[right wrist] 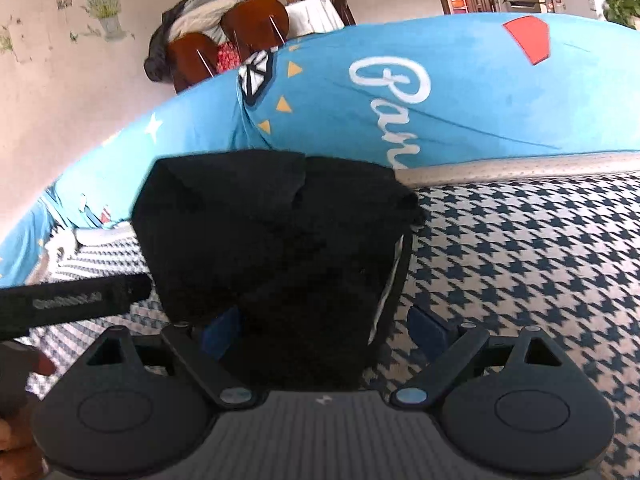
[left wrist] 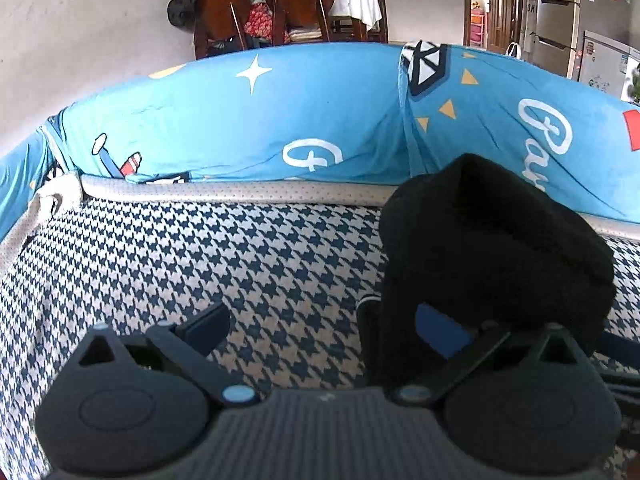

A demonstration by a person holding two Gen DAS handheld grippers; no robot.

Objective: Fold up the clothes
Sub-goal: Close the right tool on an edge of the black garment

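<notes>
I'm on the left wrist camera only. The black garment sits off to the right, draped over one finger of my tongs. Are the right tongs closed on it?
Observer: No. The right wrist view shows the right tongs wide open, with the black garment lying between their fingers.
Operator: Is it bunched up or folded?
Observer: It looks like a compact folded bundle, with a thin white edge running down its right-hand side.
Operator: Anything beside it in that picture?
Observer: Yes. A dark lettered bar, probably your own tool's body, reaches in from the left border and ends at the garment's side.
</notes>
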